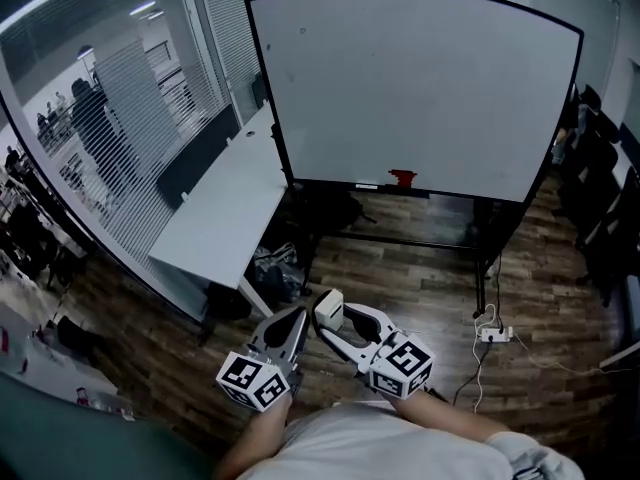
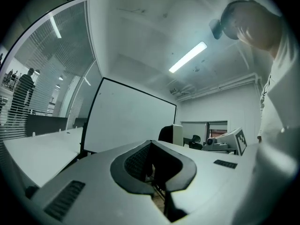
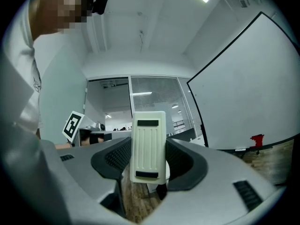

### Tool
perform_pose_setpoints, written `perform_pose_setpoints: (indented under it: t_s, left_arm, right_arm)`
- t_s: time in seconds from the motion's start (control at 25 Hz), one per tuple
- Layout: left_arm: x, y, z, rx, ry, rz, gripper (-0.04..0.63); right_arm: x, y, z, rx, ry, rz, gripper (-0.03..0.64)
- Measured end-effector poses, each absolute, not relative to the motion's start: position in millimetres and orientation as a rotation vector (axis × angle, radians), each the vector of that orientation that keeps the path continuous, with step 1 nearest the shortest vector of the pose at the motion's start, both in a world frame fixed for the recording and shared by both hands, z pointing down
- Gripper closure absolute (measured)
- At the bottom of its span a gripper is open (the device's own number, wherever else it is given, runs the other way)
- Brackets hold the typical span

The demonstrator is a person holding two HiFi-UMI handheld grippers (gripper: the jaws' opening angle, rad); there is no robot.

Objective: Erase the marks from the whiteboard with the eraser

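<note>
White ribbed eraser (image 3: 148, 146) stands upright between the fingers of my right gripper (image 3: 149, 159), which are clamped on its two sides. The fingers of my left gripper (image 2: 153, 172) are together, with nothing between them. In the head view both grippers are low at 6 o'clock, close to my body and just beside each other, and the whiteboard (image 1: 420, 88) stands well apart at 12 o'clock, with a small red thing (image 1: 403, 178) on its lower ledge and a pale table (image 1: 225, 203) at its 9 o'clock side.
</note>
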State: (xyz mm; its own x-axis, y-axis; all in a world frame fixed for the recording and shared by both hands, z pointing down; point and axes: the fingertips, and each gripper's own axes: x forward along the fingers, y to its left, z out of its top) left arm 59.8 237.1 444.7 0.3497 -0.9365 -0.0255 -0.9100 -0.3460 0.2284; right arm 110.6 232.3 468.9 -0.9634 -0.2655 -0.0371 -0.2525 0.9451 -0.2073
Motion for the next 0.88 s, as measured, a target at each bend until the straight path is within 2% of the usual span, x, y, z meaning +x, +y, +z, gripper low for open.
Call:
perform_pose_setpoints:
  t_s: [0.28,0.88]
  left_arm:
    - [3.9,225.7,472.4,2.366,-1.656,-0.221,0.591]
    - [-21.1,126.0,472.6,2.38,-1.672,-0.185,0.591]
  right_arm:
    - [53.9,226.8,487.3,-0.371,3.075,-0.367,0.383]
    - [31.5,120.7,490.6,-0.374,3.047,-0.36,0.383]
